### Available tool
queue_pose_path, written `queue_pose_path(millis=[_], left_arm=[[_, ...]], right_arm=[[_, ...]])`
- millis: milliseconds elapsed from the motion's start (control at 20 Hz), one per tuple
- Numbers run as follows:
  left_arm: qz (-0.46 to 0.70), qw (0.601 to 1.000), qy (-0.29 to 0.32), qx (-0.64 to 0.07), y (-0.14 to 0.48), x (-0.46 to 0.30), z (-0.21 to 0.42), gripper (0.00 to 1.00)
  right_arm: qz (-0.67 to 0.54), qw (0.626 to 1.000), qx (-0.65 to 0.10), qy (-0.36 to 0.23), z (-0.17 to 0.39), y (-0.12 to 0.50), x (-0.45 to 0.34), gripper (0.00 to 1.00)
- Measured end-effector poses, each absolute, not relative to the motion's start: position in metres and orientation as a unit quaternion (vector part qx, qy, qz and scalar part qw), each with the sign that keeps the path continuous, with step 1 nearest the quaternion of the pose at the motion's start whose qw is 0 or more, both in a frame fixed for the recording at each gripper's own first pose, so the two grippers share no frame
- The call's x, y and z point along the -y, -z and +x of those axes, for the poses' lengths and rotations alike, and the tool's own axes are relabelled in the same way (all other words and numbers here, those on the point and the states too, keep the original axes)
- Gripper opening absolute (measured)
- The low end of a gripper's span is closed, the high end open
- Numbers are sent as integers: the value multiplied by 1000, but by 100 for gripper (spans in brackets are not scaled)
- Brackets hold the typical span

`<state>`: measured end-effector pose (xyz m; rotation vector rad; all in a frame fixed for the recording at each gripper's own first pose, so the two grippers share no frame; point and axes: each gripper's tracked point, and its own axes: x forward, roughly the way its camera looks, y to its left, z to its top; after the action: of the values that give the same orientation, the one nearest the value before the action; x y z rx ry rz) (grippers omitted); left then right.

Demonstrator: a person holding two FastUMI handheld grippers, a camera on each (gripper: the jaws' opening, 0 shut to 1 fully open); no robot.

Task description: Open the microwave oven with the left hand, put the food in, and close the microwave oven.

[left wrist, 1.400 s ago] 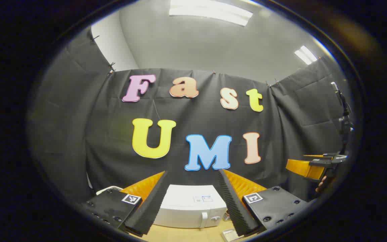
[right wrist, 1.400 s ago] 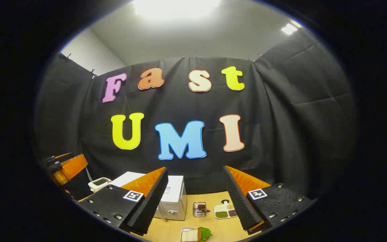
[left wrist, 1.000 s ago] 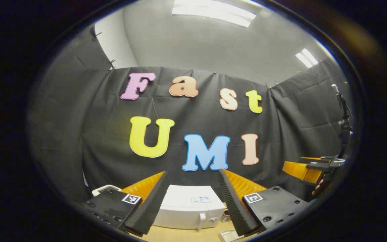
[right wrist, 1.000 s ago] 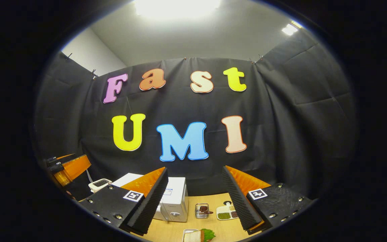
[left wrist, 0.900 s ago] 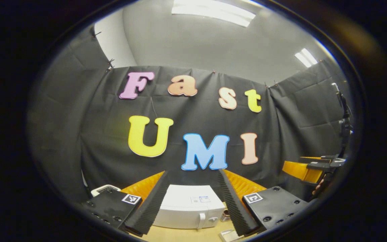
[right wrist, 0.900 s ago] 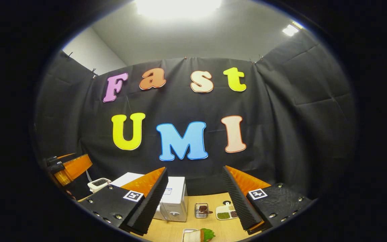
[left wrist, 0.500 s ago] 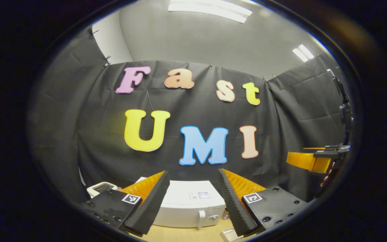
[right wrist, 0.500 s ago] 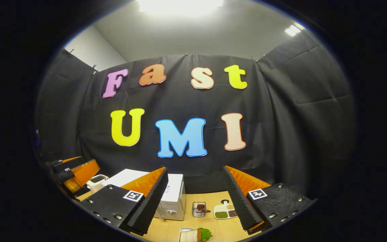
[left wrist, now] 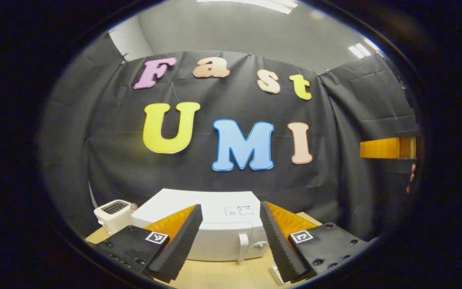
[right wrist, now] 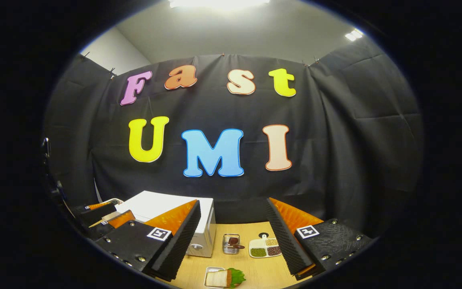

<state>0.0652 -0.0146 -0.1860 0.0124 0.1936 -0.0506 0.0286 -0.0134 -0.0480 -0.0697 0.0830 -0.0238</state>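
The wooden surface [right wrist: 255, 273] carries everything, and on it nothing of the task looks done yet; all three steps, opening, loading and closing, are judged to remain.

The white microwave oven [left wrist: 215, 224] stands at the back left of the surface, close to the booth wall, with its door flat and closed; its upright handle [left wrist: 241, 248] and the round knob [left wrist: 260, 245] just beside it face forward, untouched; in the right gripper view the same oven [right wrist: 167, 204] sits well to the left, partly behind that gripper's own left finger.

The left gripper [left wrist: 231, 237] hangs above and in front of the oven, its fingers spread wide apart with nothing between them, aimed roughly at the handle but well short of it; the approach to the door looks like the step in hand.

The right gripper [right wrist: 233, 237] is likewise spread wide and holds nothing, clear above the surface.

The food, a slice of bread with a green leaf on a small tray [right wrist: 223, 277], lies at the near edge of the surface, apart from the oven and not yet lifted; behind it stand a divided dish of beans [right wrist: 265, 249] and a small wire basket [right wrist: 231, 244]; a white toaster [left wrist: 114, 210] sits left of the oven.
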Motion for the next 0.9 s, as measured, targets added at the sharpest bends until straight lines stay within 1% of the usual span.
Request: queue_pose_path(millis=[200,350,400,450,500,550,600,650,700,750,900], left_arm=[[25,989,44,-141,252,26,75,91],[30,983,56,-173,299,37,83,92],[34,981,59,-183,312,42,87,94],[38,979,61,-191,323,44,92,95],[38,978,64,-197,334,47,98,99],[37,976,65,-205,345,49,104,92],[37,974,61,-213,359,49,111,92],[38,972,56,-225,372,48,117,92],[35,970,53,-234,384,49,120,93],[30,968,50,-242,393,50,125,94],[21,964,43,-263,416,53,136,87]], right_arm=[[-37,998,-49,18,34,58,23,98],[-41,997,-67,24,39,73,33,98],[-42,996,-71,27,40,76,35,98],[-43,996,-75,30,40,79,38,98],[-45,995,-79,33,41,82,41,98],[-48,995,-82,35,41,85,43,100],[-50,994,-85,36,42,87,44,98],[-52,994,-88,37,42,89,46,100],[-54,994,-90,38,42,90,48,98],[-55,993,-92,39,42,92,49,98],[-60,993,-98,42,43,95,54,98]])
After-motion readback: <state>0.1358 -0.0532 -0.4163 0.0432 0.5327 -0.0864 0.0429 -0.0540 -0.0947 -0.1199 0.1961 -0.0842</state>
